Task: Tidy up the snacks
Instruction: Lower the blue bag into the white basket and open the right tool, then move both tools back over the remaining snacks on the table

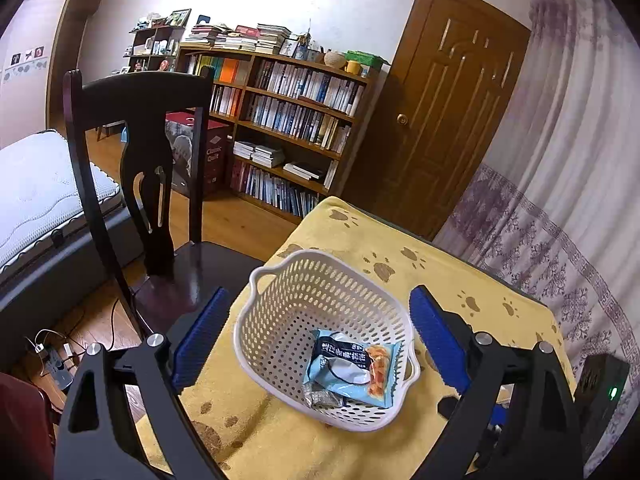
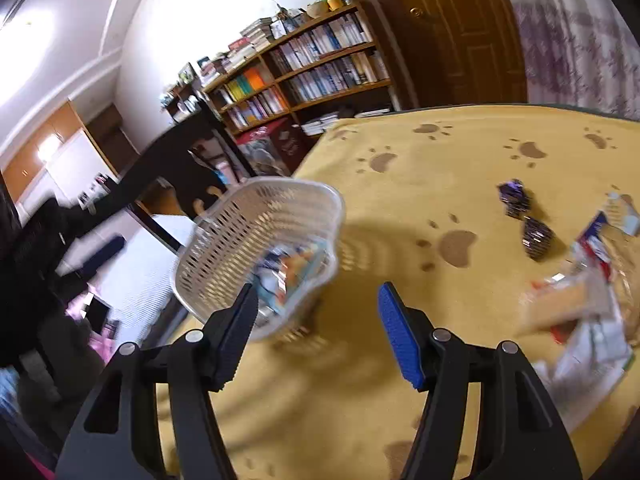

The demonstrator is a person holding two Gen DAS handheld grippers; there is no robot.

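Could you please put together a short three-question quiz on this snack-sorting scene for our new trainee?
1. True or false: the white perforated plastic basket already holds a light blue snack packet.
2. Multiple choice: the two dark purple wrapped candies lie (A) in the basket, (B) on the yellow paw-print cloth, (C) on the dark wooden chair.
3. Fill in: both the left tongs and the right tongs are ____ and grip nothing.

Key: 1 true; 2 B; 3 open.
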